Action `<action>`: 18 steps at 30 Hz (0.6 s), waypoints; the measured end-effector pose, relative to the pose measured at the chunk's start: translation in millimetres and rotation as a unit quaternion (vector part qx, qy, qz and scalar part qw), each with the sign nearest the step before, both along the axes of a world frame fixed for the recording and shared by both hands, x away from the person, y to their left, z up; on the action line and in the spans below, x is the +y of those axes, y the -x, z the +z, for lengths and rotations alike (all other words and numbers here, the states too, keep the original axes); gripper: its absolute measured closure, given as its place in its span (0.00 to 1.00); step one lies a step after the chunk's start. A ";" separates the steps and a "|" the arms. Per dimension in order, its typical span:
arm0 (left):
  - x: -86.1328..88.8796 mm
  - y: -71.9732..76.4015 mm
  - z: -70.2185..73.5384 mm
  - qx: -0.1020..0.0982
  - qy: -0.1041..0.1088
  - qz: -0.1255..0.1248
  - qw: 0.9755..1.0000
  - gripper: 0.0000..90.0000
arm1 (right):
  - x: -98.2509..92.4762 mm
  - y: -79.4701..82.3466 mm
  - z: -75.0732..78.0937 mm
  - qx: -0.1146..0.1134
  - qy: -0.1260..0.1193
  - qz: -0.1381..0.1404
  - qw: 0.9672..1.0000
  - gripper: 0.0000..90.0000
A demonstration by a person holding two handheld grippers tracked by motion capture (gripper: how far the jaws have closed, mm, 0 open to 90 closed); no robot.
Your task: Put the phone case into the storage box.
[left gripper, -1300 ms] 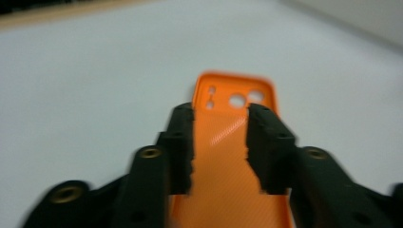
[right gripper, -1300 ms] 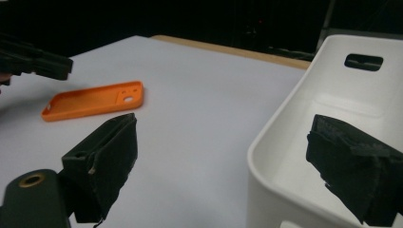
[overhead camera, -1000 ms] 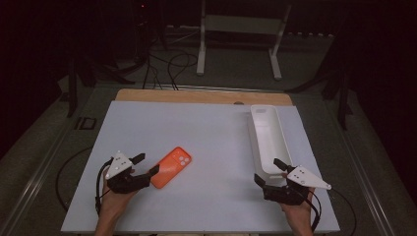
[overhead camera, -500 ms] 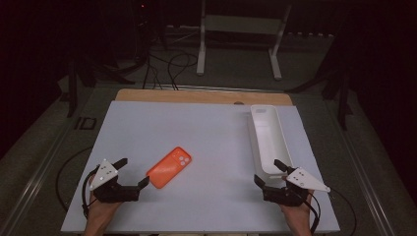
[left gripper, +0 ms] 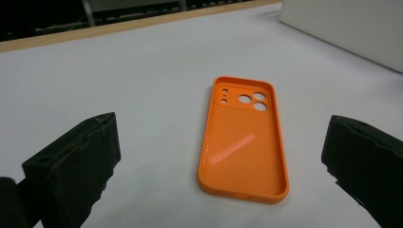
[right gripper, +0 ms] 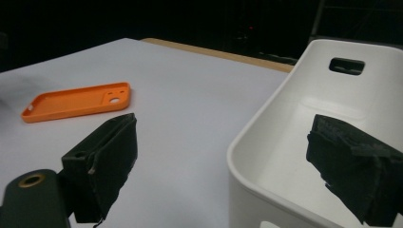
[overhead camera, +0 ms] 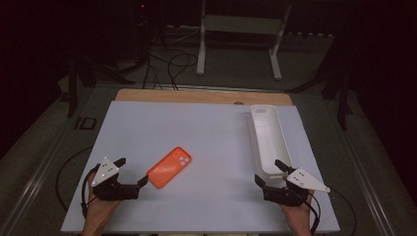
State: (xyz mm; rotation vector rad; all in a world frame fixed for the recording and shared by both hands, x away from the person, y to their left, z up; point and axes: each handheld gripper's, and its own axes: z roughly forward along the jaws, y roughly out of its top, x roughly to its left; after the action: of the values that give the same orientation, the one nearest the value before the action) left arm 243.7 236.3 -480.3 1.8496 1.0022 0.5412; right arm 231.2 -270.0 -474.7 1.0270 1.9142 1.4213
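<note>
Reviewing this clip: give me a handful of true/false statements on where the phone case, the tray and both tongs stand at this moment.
1. The orange phone case lies inside the white tray. False: it lies on the table's white sheet, apart from the tray.
2. The left tongs are open, nothing between the pads. True.
3. The case lies hollow side up. True.
4. The right tongs grip the tray's rim. False: they stand open at its near end.

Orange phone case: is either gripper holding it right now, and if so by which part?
Nothing is held. The orange phone case lies flat on the white mat, ahead of the open left gripper. The right gripper is open too.
</note>
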 end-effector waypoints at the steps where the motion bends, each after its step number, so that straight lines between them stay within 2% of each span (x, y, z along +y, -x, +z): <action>1: -1.5 -0.8 0.5 0.002 -0.001 -0.003 1.000 0.00 | 0.0 0.3 0.6 -0.003 0.005 -0.001 1.000 0.11; 5: -6.3 -5.6 2.3 0.010 -0.017 -0.005 1.000 0.00 | 0.1 2.1 3.0 -0.008 0.007 -0.002 1.000 0.11; 6: -9.5 -9.4 3.7 0.018 -0.028 -0.005 0.999 0.00 | -0.3 2.1 3.2 -0.008 0.006 -0.002 1.000 0.11; 18: -14.8 -24.2 3.7 0.046 -0.041 -0.011 0.998 0.00 | -2.0 0.6 3.7 -0.006 0.004 -0.004 1.000 0.11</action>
State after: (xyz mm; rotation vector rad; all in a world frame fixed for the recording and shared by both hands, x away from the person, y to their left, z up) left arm 268.0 221.5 -476.6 1.9704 1.0326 0.4954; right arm 230.6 -271.9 -471.0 1.0194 1.9045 1.4123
